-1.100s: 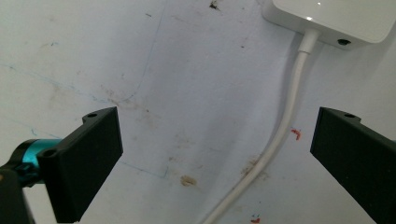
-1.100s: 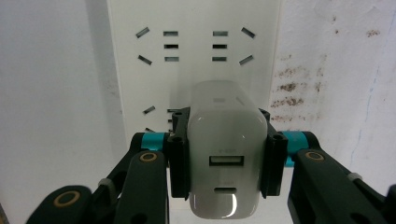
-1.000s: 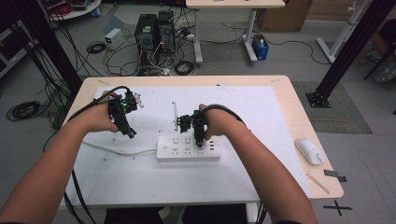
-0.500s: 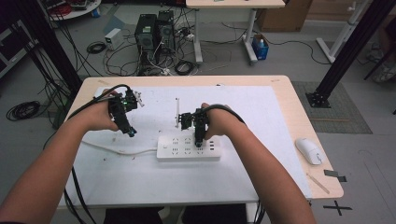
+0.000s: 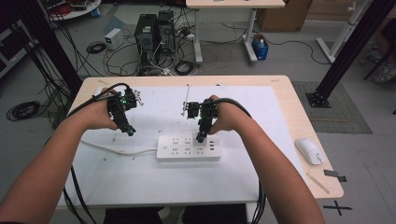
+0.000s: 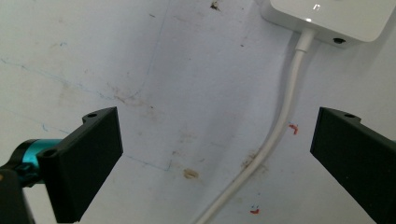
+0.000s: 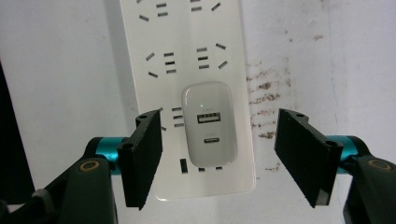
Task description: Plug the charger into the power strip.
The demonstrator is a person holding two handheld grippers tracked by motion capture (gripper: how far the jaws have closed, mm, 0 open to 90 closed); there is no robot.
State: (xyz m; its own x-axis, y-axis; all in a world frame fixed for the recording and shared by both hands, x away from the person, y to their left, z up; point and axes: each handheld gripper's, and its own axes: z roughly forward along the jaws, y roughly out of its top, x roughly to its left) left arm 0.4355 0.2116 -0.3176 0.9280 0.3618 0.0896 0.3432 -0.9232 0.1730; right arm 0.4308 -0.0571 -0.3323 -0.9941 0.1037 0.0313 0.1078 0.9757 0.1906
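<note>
Charger plugged in, right gripper letting go.
Its jaws have just opened, clear of the white charger in the power strip. Left gripper gapes empty at nine o'clock. Next: lift away.

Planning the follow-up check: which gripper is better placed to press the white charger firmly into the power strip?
Right. The right gripper has just been opening and brackets the charger on the power strip; the left gripper hovers off beside the strip's cable.
</note>
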